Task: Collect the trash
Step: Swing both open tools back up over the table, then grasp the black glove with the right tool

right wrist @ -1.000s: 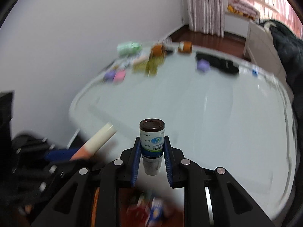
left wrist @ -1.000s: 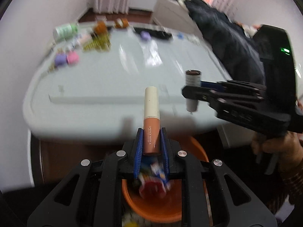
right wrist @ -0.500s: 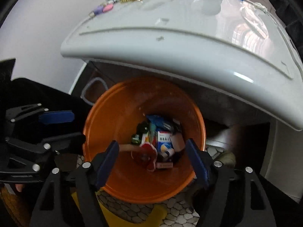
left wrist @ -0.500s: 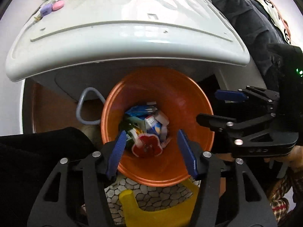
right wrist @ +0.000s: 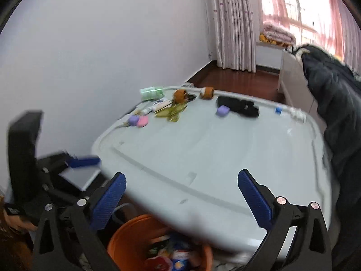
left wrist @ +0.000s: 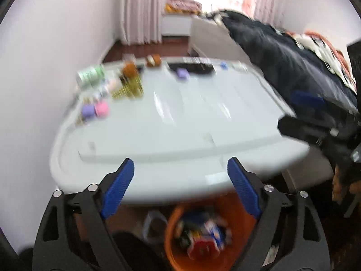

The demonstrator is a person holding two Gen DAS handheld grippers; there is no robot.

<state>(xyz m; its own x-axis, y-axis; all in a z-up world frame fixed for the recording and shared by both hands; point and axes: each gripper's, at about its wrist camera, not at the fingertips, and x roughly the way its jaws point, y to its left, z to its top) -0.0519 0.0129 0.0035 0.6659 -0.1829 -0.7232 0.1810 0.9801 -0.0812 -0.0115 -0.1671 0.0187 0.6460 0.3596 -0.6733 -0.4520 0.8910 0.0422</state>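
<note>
The white table (right wrist: 225, 153) fills both views, with the remaining clutter bunched along its far left edge. The orange bin (right wrist: 126, 244) sits below the near edge, already holding trash. Both the left gripper (left wrist: 180, 185) and right gripper (right wrist: 180, 194) have empty jaws opening wide; the green bottle (right wrist: 151, 92) lies on its side, nearer the left one.

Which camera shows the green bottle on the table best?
The right wrist view: the green bottle is fairly sharp, lying at the table's far left edge. The left wrist view shows it heavily smeared by motion blur.
</note>
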